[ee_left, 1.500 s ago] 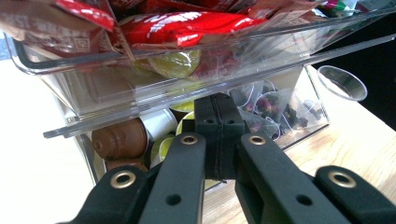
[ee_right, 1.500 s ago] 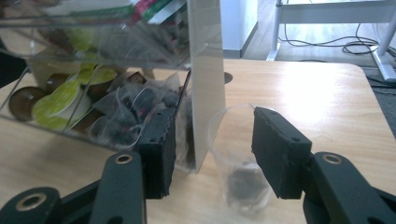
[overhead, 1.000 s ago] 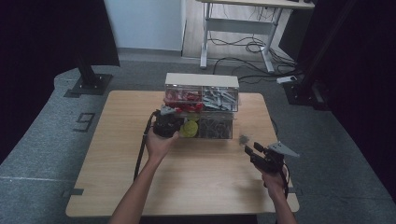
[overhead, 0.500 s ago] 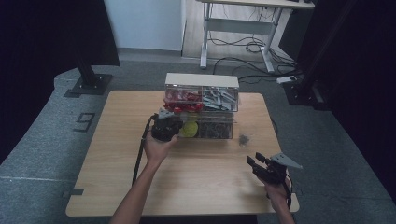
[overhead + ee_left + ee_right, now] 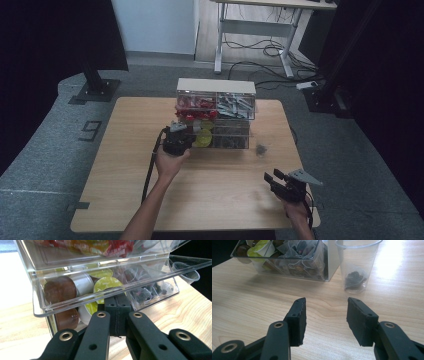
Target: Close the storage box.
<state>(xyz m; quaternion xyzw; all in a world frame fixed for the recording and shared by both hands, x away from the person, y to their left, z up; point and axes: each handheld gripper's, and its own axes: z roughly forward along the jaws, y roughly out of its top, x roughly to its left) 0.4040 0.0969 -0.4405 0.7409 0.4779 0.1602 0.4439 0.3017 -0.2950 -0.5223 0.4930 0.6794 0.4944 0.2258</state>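
Note:
A clear drawer organizer (image 5: 216, 86) stands at the table's middle back. My left gripper (image 5: 179, 131) is at its lower left drawer (image 5: 40, 307), which holds brown and yellow-green coffee pods (image 5: 108, 283) and tea bags. The left gripper (image 5: 117, 302) is shut, its tips tucked under the drawer's clear front lip; I see nothing between the jaws. A clear plastic cup (image 5: 260, 148) with one tea bag (image 5: 354, 280) stands right of the organizer. My right gripper (image 5: 272, 177) sits near the front right edge, open and empty (image 5: 325, 312), well short of the cup (image 5: 357, 265).
The upper drawers hold red packets (image 5: 192, 105) and grey sachets (image 5: 235, 104). Bare wooden table (image 5: 220, 190) spreads between the two grippers. A desk frame and cables (image 5: 260, 50) stand on the floor beyond the table.
My right gripper has drawn back from the cup toward the table's near edge. The left gripper has shifted slightly toward the person at the lower drawer.

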